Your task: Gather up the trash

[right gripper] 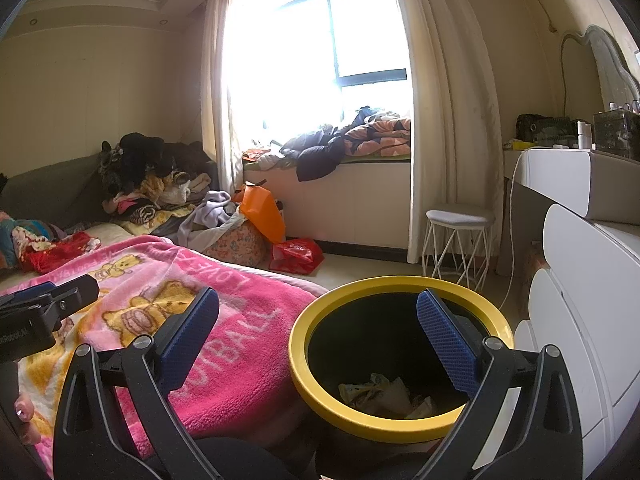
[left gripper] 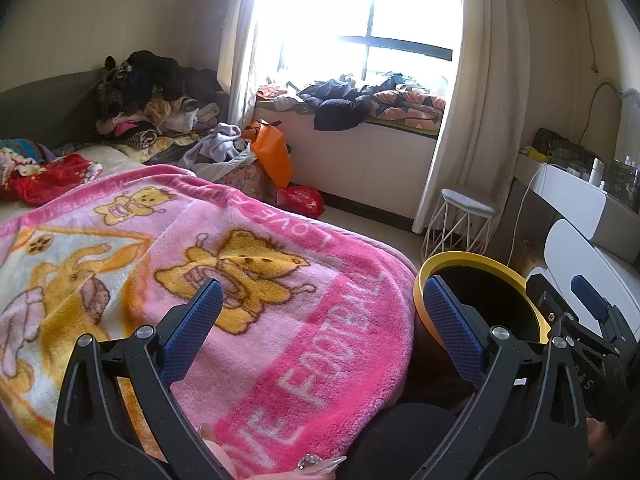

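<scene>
A round bin with a yellow rim (right gripper: 304,364) and black inside stands beside the bed; crumpled paper and wrapper trash (right gripper: 384,394) lies at its bottom. My right gripper (right gripper: 318,322) is open and empty, held above the bin's near side, its right finger over the opening. My left gripper (left gripper: 322,312) is open and empty over the pink bear blanket (left gripper: 280,344); the bin's rim (left gripper: 452,258) shows to its right. The left gripper's body shows at the left edge of the right wrist view (right gripper: 44,304). The right gripper shows at the right of the left wrist view (left gripper: 588,304).
The bed with the pink blanket (right gripper: 224,332) fills the left. White drawers (right gripper: 576,320) stand right of the bin. A white wire stool (right gripper: 458,236), orange bag (right gripper: 262,212) and red bag (right gripper: 296,254) are on the floor near the window seat piled with clothes (right gripper: 344,140).
</scene>
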A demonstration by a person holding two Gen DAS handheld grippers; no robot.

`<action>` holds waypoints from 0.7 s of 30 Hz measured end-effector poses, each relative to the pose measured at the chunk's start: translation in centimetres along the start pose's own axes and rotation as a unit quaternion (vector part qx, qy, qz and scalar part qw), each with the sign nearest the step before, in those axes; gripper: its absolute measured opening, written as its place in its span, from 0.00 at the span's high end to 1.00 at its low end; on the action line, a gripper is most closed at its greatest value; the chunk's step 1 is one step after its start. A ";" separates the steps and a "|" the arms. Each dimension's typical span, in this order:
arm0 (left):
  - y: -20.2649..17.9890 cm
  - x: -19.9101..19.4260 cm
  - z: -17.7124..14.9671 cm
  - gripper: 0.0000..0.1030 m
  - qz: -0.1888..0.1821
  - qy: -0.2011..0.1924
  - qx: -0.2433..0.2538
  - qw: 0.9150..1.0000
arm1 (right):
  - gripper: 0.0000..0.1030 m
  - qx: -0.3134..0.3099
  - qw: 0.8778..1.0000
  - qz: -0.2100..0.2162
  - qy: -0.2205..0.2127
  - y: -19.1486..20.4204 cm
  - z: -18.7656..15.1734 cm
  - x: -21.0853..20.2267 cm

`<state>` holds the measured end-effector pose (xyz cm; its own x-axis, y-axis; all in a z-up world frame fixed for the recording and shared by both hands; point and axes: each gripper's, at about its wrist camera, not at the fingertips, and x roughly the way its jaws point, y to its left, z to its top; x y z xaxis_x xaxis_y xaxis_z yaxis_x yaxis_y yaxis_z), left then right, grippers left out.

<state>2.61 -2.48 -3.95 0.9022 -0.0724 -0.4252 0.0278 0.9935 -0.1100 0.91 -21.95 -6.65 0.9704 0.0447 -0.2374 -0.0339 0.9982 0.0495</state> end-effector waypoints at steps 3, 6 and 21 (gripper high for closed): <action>0.0 0.0 0.0 0.10 0.000 0.001 -0.001 1.000 | 0.06 0.001 1.000 -0.002 -0.001 -0.1 0.0 -0.2; 0.0 0.0 0.0 0.10 0.000 0.001 0.000 1.000 | 0.06 0.001 1.000 0.000 -0.001 -0.1 0.1 -0.2; -0.2 0.0 0.0 0.10 -0.001 0.001 -0.001 1.000 | 0.06 0.002 1.000 -0.002 -0.001 -0.2 0.0 -0.3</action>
<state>2.62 -2.68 -3.90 0.9015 -0.0745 -0.4263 0.0289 0.9932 -0.1125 0.60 -22.16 -6.57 0.9708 0.0407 -0.2364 -0.0292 0.9982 0.0519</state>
